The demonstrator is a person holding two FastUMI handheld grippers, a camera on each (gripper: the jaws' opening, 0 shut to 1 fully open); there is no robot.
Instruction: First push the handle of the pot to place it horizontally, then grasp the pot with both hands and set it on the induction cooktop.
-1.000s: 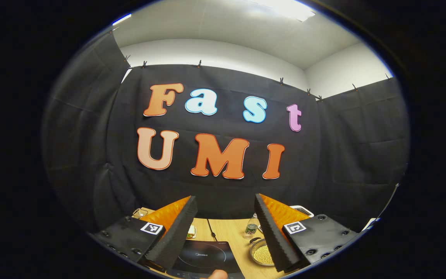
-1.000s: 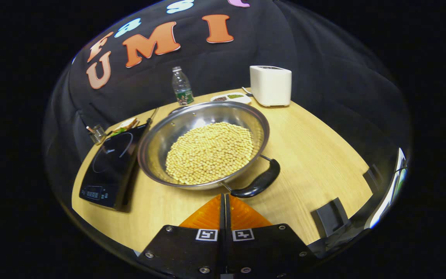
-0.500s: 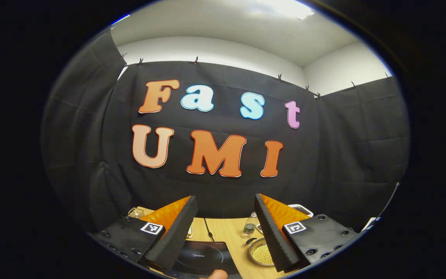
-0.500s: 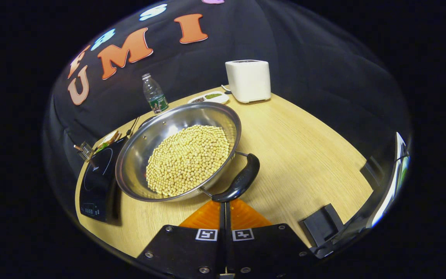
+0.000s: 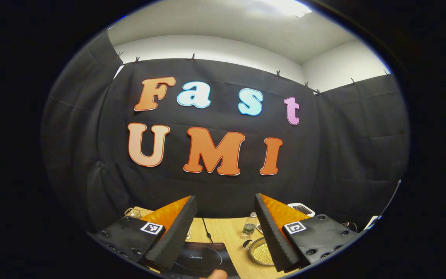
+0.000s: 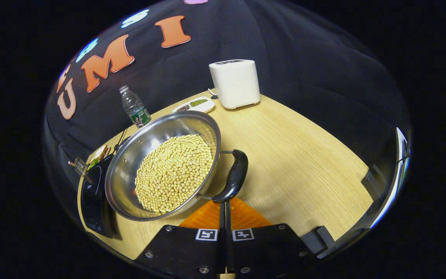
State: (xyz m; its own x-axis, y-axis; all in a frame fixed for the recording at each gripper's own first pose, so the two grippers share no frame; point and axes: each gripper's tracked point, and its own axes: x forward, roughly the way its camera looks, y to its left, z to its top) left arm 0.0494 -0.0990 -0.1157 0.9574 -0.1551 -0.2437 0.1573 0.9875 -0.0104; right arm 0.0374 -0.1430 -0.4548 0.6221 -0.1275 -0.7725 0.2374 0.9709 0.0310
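- The pot, filled with pale beans, is seen on the wooden table, just beside the cooktop and not yet on it.
- The right gripper is held with fingers together, its tip at the near end of the black handle.
- The left gripper is held apart and aloft, gripping nothing.
- Risk: the closed tip may slip off the rounded handle, or the pot may be shoved against the cooktop and beans spilled.
- Compared with one second earlier, the handle has been swung round towards the right, and the pot has been turned.
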